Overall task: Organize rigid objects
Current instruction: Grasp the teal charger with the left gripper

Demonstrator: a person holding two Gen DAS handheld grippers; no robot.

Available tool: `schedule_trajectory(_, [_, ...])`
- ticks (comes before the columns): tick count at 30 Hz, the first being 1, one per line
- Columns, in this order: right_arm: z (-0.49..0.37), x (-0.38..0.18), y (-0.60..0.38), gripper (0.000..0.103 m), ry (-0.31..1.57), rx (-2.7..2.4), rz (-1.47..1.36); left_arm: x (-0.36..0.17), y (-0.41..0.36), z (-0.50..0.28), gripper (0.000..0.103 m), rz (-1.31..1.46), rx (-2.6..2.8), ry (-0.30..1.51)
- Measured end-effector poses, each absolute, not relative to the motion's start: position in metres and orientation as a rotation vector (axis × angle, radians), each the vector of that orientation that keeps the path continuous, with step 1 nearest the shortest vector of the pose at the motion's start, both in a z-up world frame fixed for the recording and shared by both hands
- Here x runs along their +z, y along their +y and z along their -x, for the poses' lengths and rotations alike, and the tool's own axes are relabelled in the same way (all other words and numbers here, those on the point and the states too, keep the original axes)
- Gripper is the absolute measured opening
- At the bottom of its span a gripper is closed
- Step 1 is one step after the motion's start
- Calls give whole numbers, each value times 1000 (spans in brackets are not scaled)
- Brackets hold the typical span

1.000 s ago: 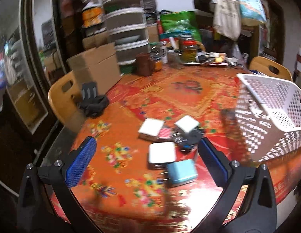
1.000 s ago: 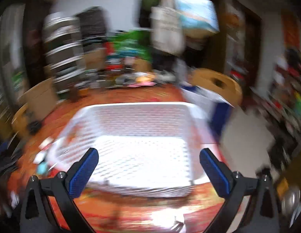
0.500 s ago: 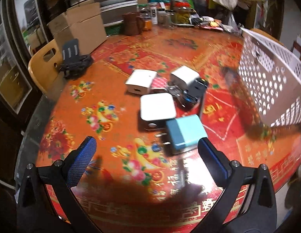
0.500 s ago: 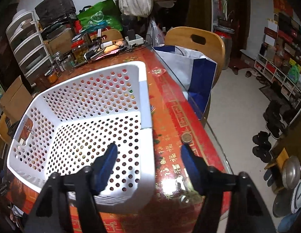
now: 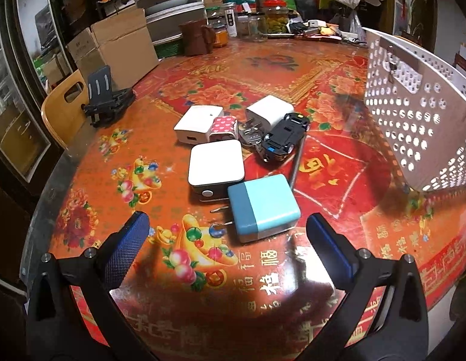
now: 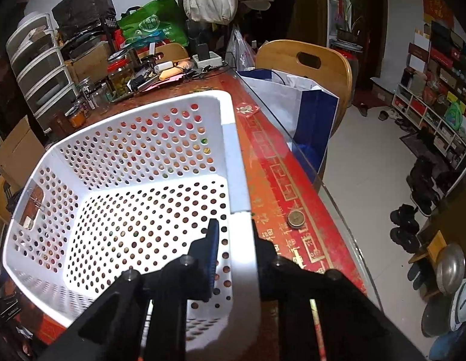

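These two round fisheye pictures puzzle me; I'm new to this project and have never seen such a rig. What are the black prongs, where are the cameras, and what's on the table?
A person holds a two-finger gripper in each hand, each with a camera looking along its fingers. The left view shows the left gripper open above a blue charger. Behind it on the red patterned table lie a flat white box, two white chargers, a small dotted pink plug and a black toy car. The right view shows the right gripper shut on the rim of an empty white basket. A coin lies beside it.
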State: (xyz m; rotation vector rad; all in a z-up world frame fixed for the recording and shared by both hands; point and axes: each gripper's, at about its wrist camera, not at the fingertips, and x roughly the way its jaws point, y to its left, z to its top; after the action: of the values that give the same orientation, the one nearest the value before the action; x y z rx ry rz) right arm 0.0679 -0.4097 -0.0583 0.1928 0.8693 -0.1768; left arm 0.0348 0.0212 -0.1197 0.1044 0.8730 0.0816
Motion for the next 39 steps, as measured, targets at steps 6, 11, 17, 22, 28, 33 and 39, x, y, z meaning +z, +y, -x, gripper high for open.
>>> schedule_trajectory(6, [-71,-63,-404,12,876,-188,-185,-128,23,-45,88,-57,78,890])
schedule_trajectory(11, [-73,-65,-403,12,875,-186,-191,-133,18,-51,71,-54,60,901])
schedule_trajectory(17, [-73,-65,-403,12,876,-184,-189,-133,6,-47,64,-99,79,879])
schedule_trajectory(22, [-73,-64,-404,12,876,-178,-187,-118,7,-38,64,-123,116,814])
schedule_trajectory(28, [-73,-64,-407,12,872,-171,-195,-98,6,-37,59,-155,115,777])
schedule_trajectory(33, [-71,-64,-409,12,874,-165,-197,-95,12,-35,59,-142,119,777])
schedule_trajectory(39, [-73,-64,-409,12,880,-165,-189,-73,17,-22,59,-113,96,711])
